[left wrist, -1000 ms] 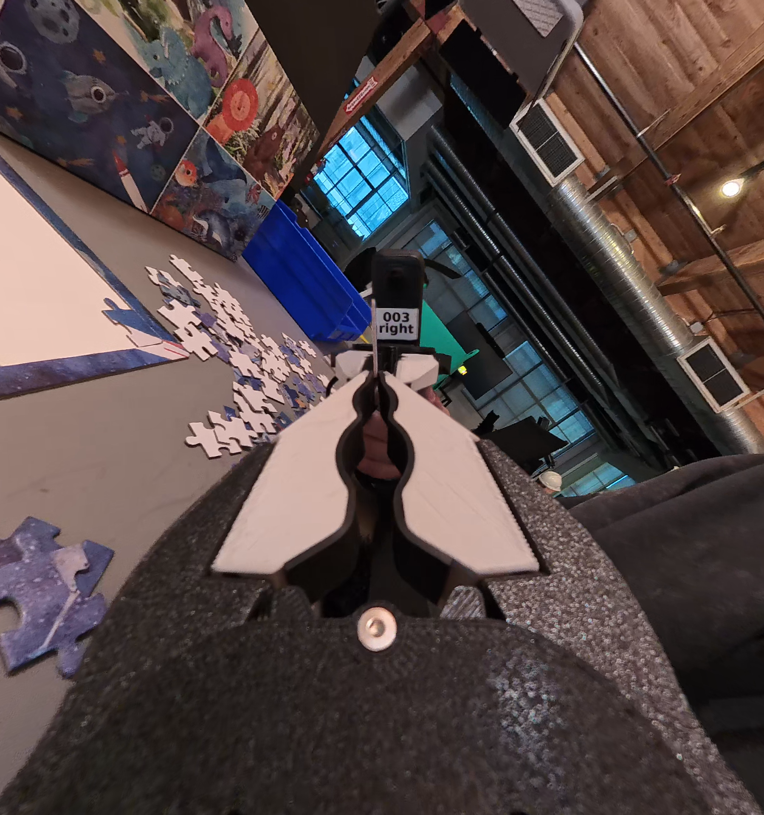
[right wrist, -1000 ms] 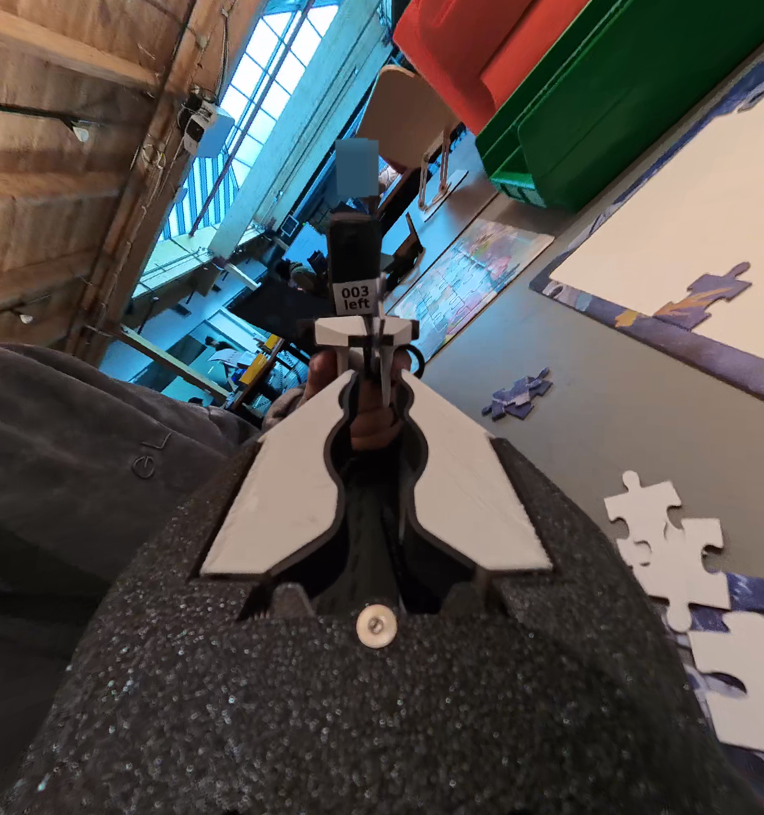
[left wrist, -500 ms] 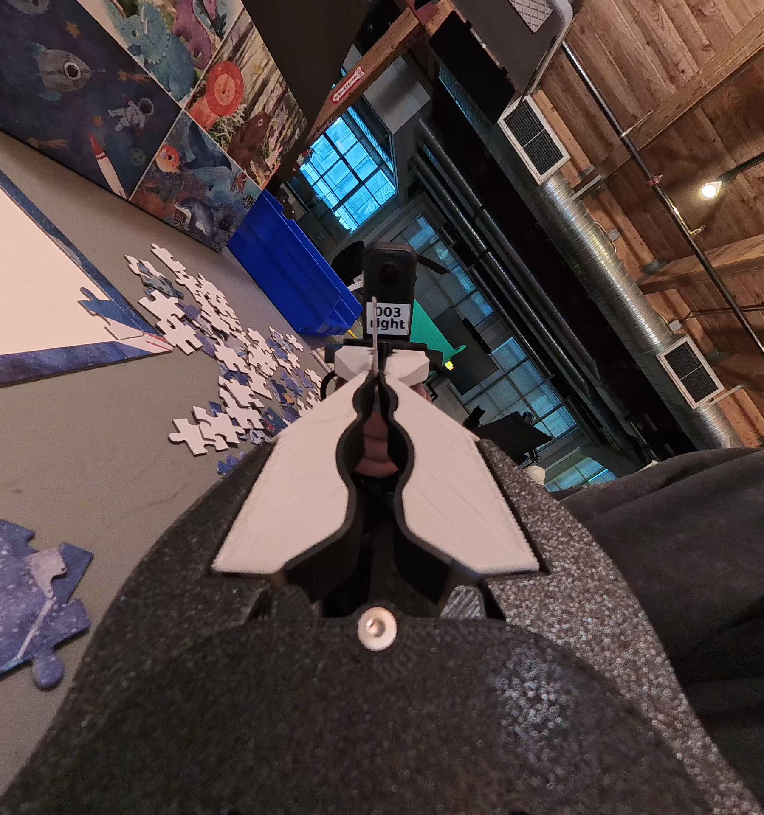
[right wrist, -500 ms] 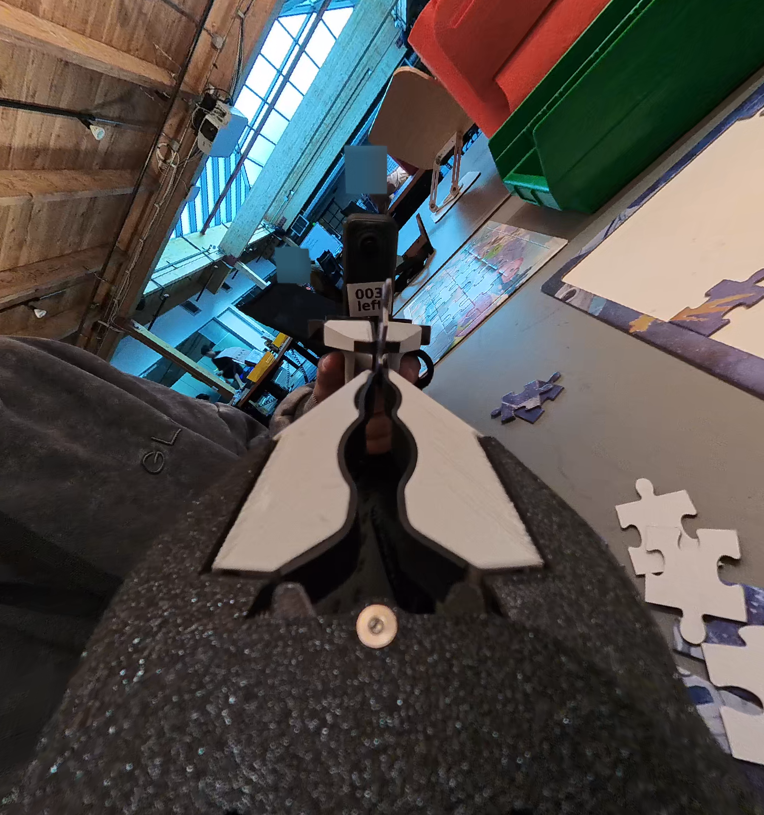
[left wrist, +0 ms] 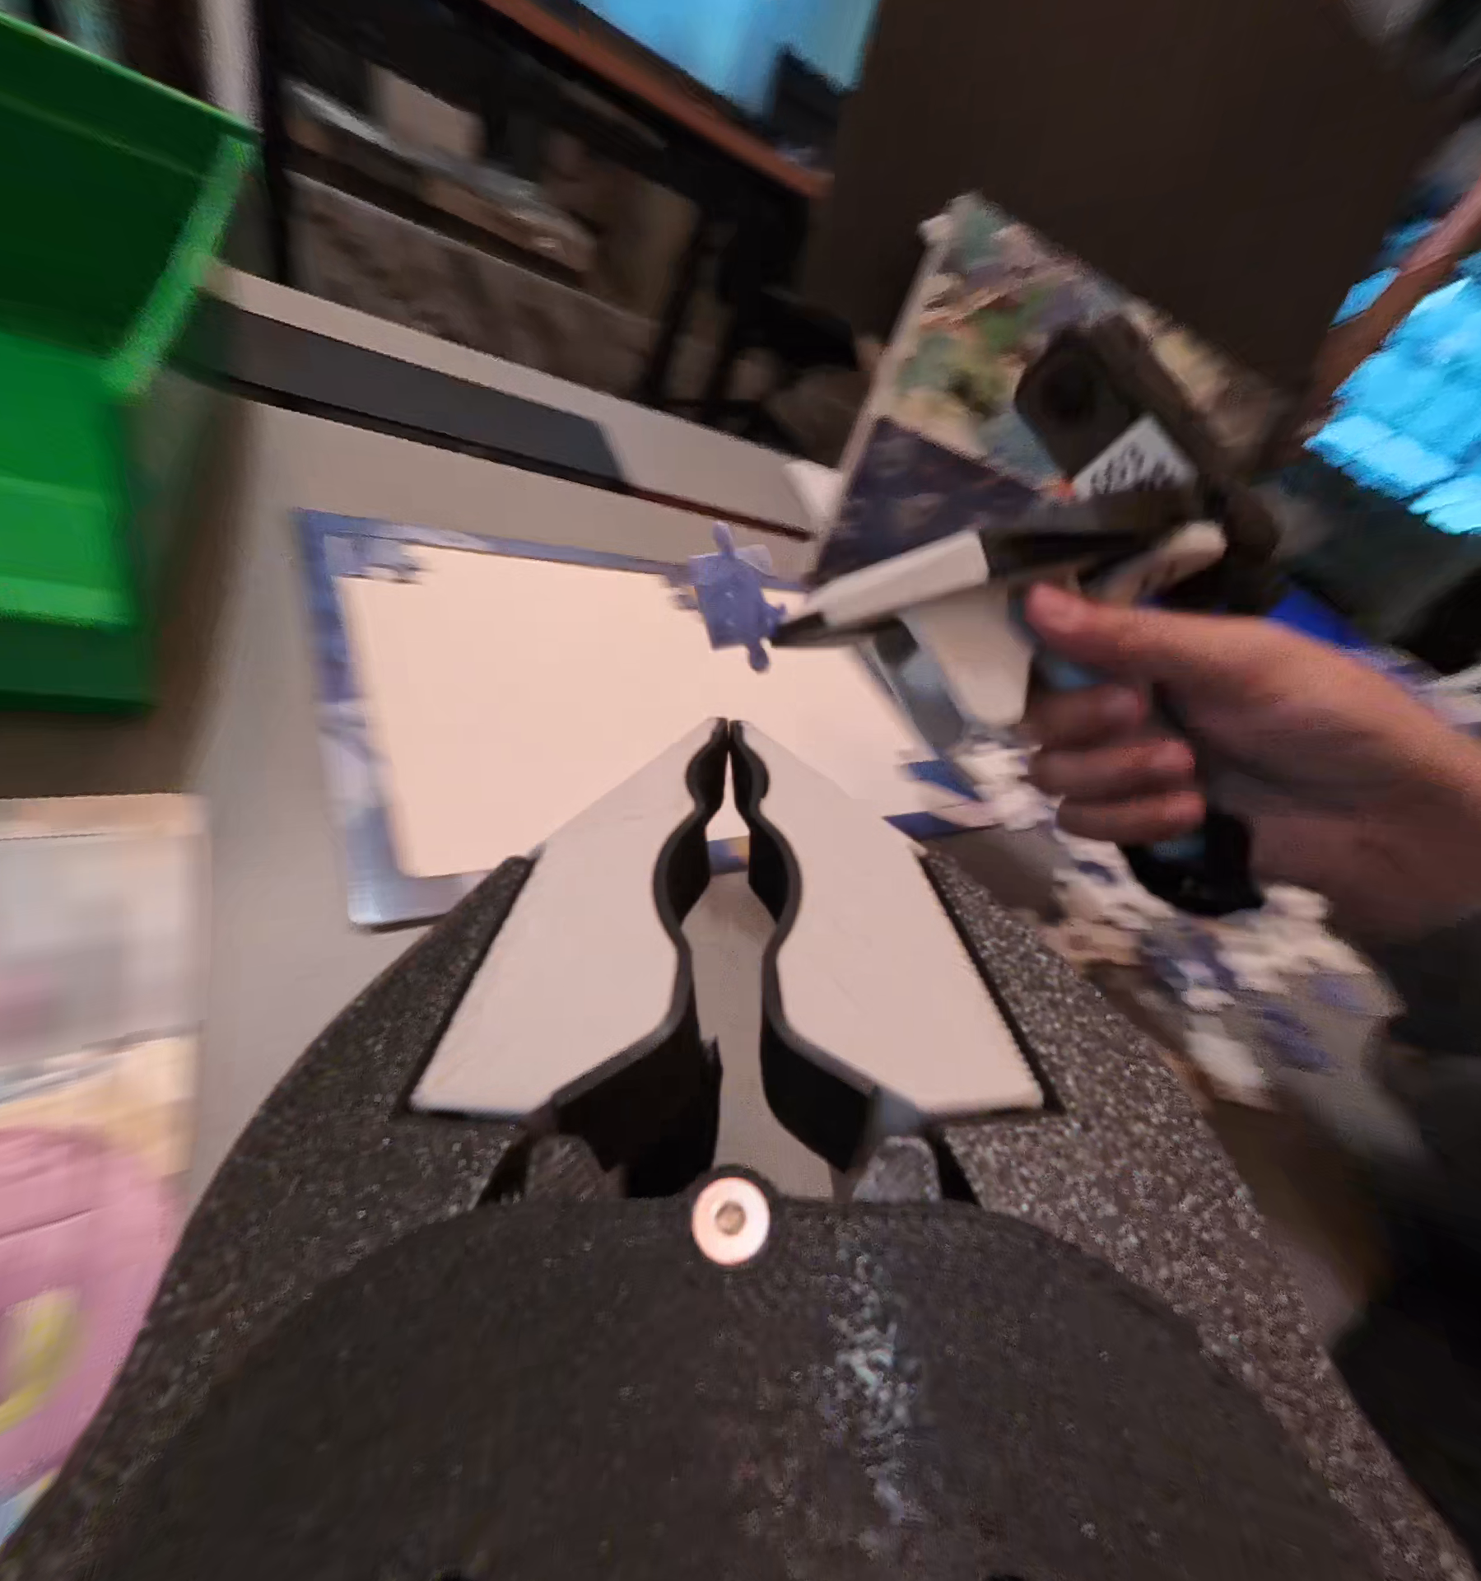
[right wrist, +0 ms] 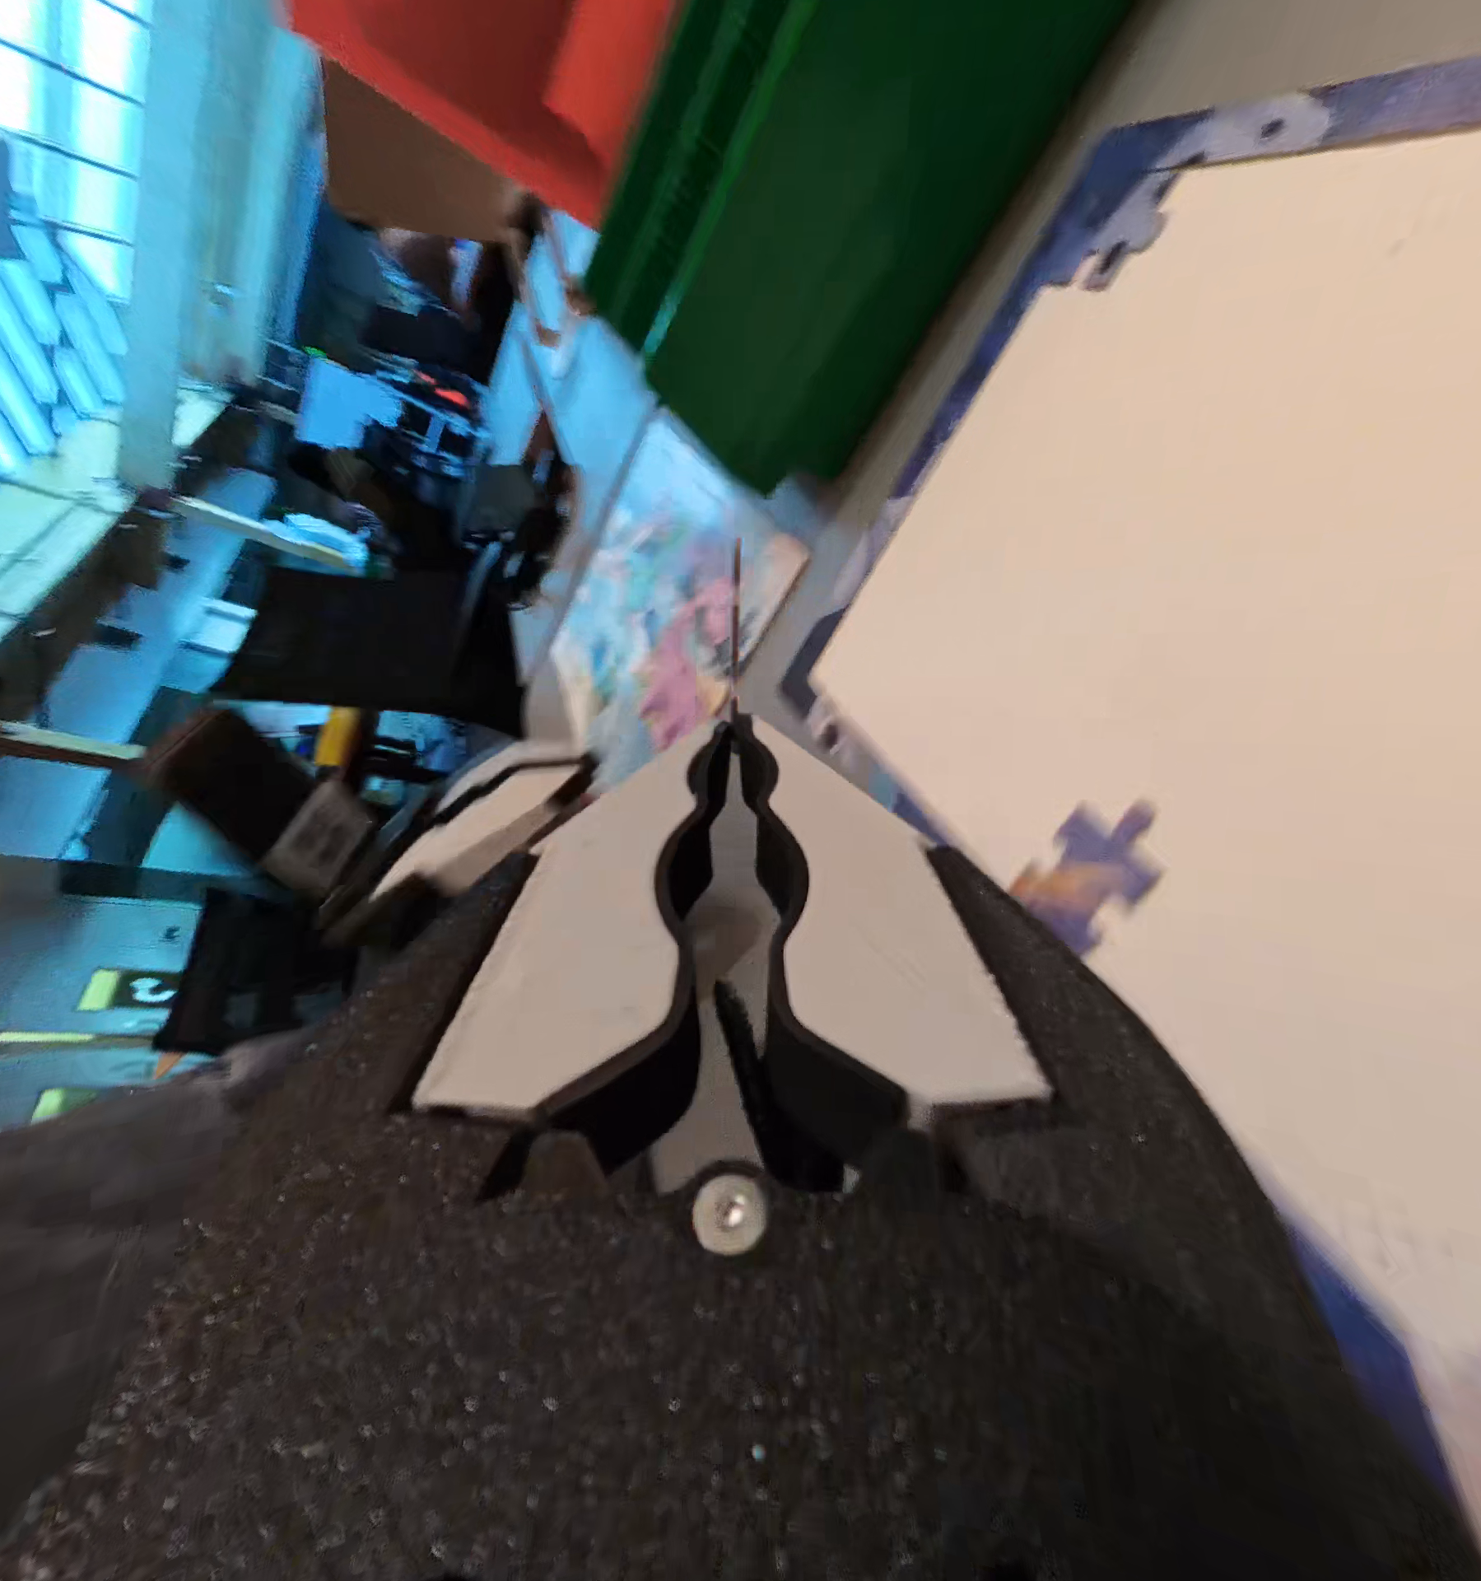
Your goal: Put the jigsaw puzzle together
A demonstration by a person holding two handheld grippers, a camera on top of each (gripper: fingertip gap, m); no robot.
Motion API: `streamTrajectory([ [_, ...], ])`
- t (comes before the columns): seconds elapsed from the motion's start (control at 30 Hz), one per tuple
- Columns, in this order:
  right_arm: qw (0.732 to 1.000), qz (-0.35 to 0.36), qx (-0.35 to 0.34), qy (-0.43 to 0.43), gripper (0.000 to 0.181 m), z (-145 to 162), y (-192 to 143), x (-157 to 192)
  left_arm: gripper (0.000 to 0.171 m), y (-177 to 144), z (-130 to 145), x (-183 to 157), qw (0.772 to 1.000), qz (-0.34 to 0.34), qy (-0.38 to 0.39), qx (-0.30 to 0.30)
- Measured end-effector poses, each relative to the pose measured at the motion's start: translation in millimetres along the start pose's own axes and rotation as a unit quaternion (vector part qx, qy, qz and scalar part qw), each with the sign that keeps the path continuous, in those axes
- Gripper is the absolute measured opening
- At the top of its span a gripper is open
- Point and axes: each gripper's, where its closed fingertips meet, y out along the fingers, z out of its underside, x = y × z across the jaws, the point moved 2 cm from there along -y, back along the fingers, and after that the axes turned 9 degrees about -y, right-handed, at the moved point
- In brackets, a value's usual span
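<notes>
Green bin (left wrist: 44, 359) beside blue-bordered puzzle tray (left wrist: 326, 650).

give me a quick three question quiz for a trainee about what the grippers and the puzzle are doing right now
1. True or false: the left gripper is shut on a puzzle piece.
2. What does the right gripper hold? A) blue puzzle piece B) green bin C) nothing
3. Fill in: the puzzle board has a blue border and a mostly ____ middle.

Key: 1 false, it is shut on nothing; 2 A; 3 bare
</notes>
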Motion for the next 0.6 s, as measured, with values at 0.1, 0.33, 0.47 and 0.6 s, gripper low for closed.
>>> streamTrajectory([
  [0.1, 0.996, 0.025, 0.038, 0.08, 0.001, -25, 59, -38, 0.0, -1, 1, 41, 0.987, -0.138, 0.066, 0.038],
  [0.33, 0.977, 0.082, 0.027, 0.193, 0.002, -58, 112, -87, 0.0, 29, 28, 83, 0.971, -0.178, 0.024, 0.159],
  [0.47, 0.975, 0.091, 0.042, 0.2, 0.002, -58, 118, -89, 0.0, 38, 37, 84, 0.965, -0.17, 0.014, 0.198],
  [0.6, 0.971, 0.113, 0.056, 0.204, 0.002, -55, 121, -95, 0.0, 39, 41, 88, 0.962, -0.176, 0.007, 0.207],
])
